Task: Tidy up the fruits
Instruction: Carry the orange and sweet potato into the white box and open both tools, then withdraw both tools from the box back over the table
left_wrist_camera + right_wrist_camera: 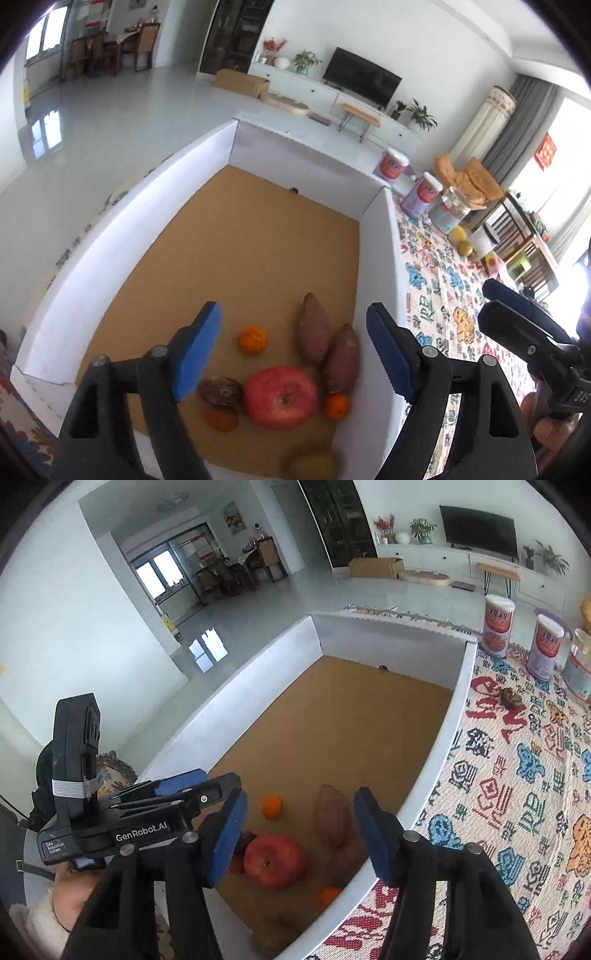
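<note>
A white-walled box [376, 258] with a brown floor holds the fruit at its near end. A big red apple [280, 400] lies in the middle, one orange [252, 339] behind it and another orange [336, 406] at its right. Two sweet potatoes [314, 328] lean by the right wall, a dark wrinkled fruit [220, 391] sits left of the apple. My left gripper [293, 317] hovers open above them, empty. My right gripper [301, 797] is open and empty too, over the apple [275, 860] and the box's right rim [439, 760].
A patterned tablecloth [517, 794] lies right of the box, with tall tins [498, 626] and a small dark fruit [511, 698] on it. A yellowish fruit [465, 247] sits farther off. A hand [74, 893] holds the left gripper [177, 782] close beside mine.
</note>
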A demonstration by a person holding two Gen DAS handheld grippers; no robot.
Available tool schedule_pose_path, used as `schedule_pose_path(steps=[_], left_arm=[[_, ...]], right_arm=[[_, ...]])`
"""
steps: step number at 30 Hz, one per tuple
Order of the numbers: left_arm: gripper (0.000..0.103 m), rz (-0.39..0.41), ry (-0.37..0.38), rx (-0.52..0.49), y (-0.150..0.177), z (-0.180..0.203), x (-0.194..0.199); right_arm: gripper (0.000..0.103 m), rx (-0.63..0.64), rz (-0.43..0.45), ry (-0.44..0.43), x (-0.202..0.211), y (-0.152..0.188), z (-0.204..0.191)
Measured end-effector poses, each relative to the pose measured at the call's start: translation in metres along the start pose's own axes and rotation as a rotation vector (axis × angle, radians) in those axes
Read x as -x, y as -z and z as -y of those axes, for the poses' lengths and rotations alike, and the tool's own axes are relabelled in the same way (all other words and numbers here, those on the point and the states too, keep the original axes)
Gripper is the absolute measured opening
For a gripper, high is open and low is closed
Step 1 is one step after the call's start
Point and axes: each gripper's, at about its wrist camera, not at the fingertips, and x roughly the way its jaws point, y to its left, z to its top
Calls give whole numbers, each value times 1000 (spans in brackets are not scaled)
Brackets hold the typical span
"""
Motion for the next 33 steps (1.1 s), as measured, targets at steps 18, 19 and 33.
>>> schedule_pose_path(steps=[18,19,33], left_arm=[[88,-229,235,-372,147,245,-129],[88,-205,205,-388,148,247,-137],[88,-161,32,-539,161,267,-193]], right_arm=[[103,-420,54,722,115,219,279],[103,-416,55,737,115,224,281],[103,-527,43,705,116,238,300]])
